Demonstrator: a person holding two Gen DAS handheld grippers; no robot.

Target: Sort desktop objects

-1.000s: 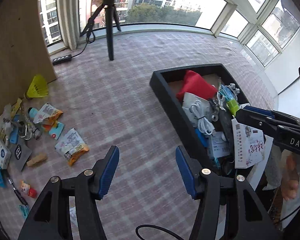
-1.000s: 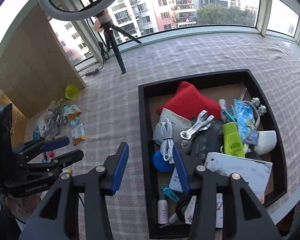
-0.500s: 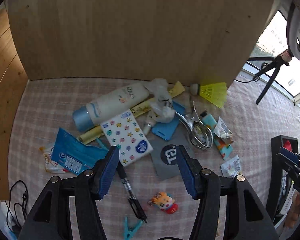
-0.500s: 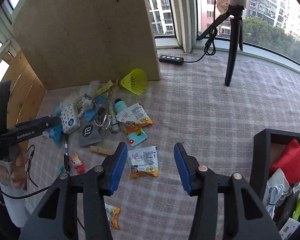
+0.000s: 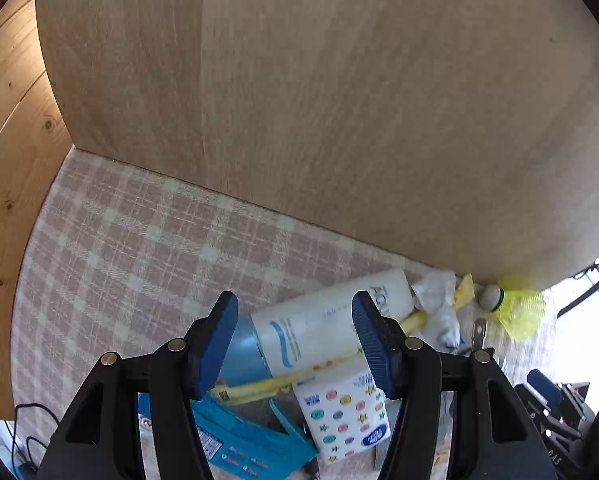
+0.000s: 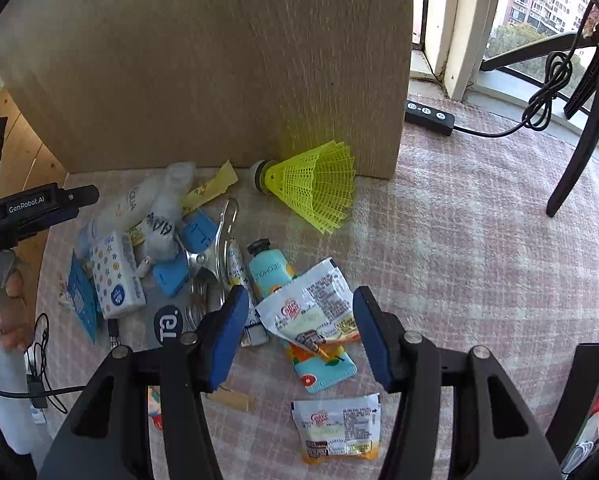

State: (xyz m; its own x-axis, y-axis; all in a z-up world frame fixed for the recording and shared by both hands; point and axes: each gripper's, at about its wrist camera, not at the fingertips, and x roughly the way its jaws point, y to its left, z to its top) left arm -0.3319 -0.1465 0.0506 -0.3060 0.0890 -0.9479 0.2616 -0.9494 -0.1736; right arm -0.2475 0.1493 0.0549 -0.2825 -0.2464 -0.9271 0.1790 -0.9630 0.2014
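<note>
The right tongs (image 6: 297,330) hung over the checked bench (image 6: 459,264) with their jaws opening, nothing pressed between the pads, and a torn creamer sachet (image 6: 311,310) lay on the cloth right in the gap below them, overlapping an orange-print packet (image 6: 325,368). A second creamer sachet (image 6: 337,426) lay nearer the camera, apart from the pads. Just beyond sat a teal tube (image 6: 267,272), and further back the yellow shuttlecock (image 6: 311,186) lay against the wooden board (image 6: 219,60). Over on the left, the left tongs (image 5: 295,338) stood wide open and empty above a white bottle (image 5: 331,320) lying on its side, its blue cap (image 5: 241,352) near the left pad. A spotted tissue pack (image 5: 345,418) lay nearer, under the right pad, with a blue wrapper (image 5: 251,444) beside it.
</note>
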